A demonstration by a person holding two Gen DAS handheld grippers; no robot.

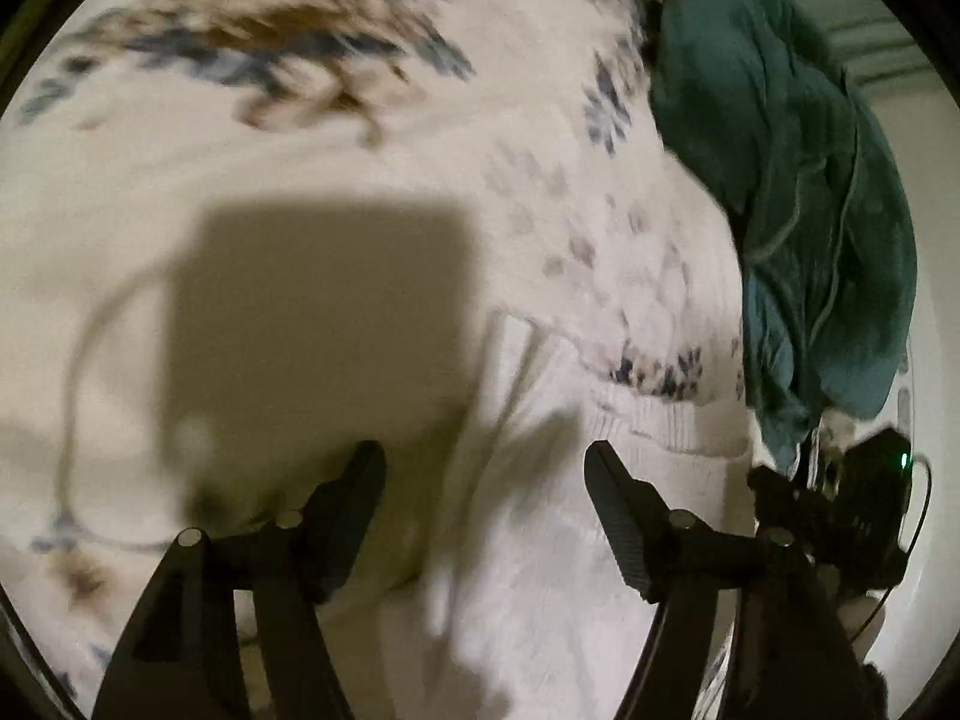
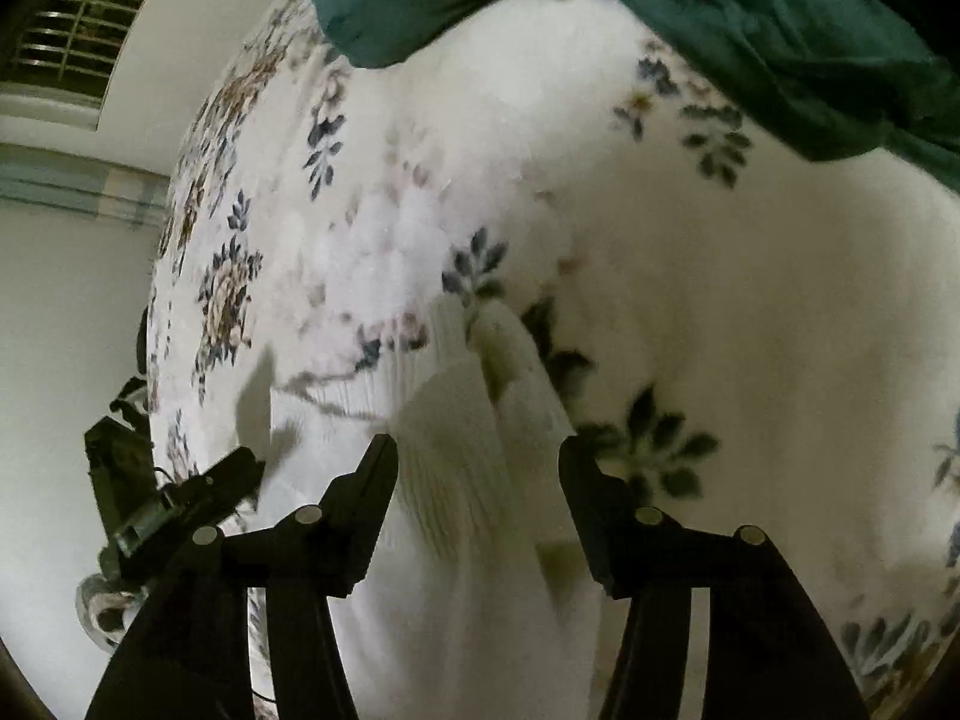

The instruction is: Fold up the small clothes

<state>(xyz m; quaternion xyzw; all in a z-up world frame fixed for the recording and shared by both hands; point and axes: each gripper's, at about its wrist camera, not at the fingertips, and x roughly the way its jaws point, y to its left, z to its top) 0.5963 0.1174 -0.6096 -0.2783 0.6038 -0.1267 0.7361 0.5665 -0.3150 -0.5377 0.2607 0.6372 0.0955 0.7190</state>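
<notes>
A white knit garment (image 1: 648, 312) with a ribbed hem and a faint flower pattern lies on a bed covered by a white floral blanket (image 1: 288, 54). My left gripper (image 1: 485, 459) is open just above its ribbed edge, holding nothing. In the right wrist view the same white knit (image 2: 456, 480) lies between and below my right gripper (image 2: 478, 453), which is open with the ribbed cloth in the gap; the fingers do not pinch it. The right gripper (image 1: 840, 498) also shows at the right edge of the left wrist view.
A bundled teal garment (image 1: 798, 192) lies on the bed to the right of the white knit; it also fills the top of the right wrist view (image 2: 720, 6). The bed's edge, a pale wall and a louvred window (image 2: 78, 30) are at the left of the right wrist view.
</notes>
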